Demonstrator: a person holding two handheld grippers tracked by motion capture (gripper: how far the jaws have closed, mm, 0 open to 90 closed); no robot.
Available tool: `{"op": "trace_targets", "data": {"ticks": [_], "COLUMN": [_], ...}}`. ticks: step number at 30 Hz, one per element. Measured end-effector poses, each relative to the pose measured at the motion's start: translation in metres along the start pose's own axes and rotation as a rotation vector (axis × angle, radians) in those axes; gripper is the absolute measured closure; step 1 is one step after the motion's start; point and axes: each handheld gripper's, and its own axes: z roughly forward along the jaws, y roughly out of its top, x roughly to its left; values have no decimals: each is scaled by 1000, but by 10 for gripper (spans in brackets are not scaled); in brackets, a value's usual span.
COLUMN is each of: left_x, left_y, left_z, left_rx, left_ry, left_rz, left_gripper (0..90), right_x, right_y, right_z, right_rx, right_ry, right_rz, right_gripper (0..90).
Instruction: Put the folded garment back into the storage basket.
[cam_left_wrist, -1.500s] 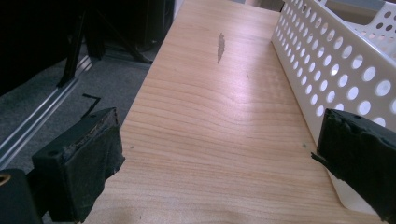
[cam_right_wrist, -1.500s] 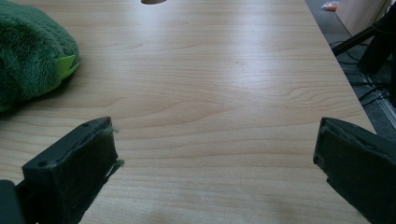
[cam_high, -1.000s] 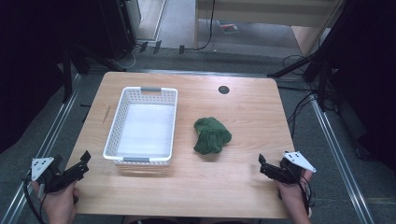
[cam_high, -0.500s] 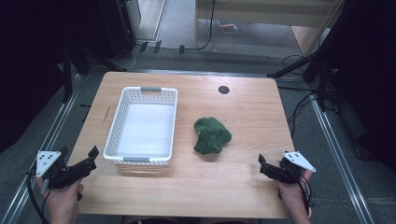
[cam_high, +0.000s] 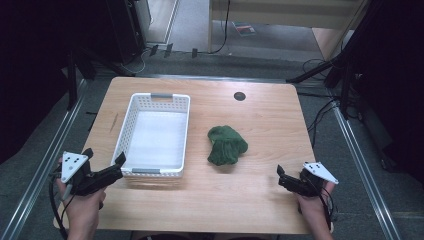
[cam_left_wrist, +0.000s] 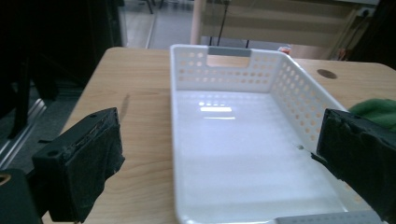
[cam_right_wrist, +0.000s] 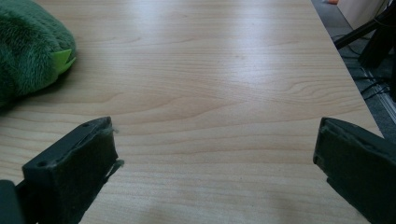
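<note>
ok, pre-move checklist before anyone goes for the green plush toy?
1. Left gripper jaws open, nothing held: ok.
2. Right gripper jaws open, nothing held: ok.
3. Green plush toy lies free on the table, apart from both grippers: ok.
4. White basket empty, upright, beside the toy: ok.
5. Bare wood between right gripper and toy: ok.
6. Best grasp spot on the toy: cannot tell.
</note>
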Motion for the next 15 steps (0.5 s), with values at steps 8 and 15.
{"op": "trace_targets", "data": {"ticks": [8, 15], "left_x": [-28, -49], "left_y": [6, 12], "left_z": [12, 25], "left_rx": [27, 38], "left_ry": [-53, -76], "left_rz": [40, 50], "left_gripper": [12, 12], "right_x": [0, 0], "right_y": [0, 0], "right_z": [0, 0], "right_rx": [2, 3], "right_ry": [0, -1], "right_rz": [-6, -1], "right_gripper": [0, 0]}}
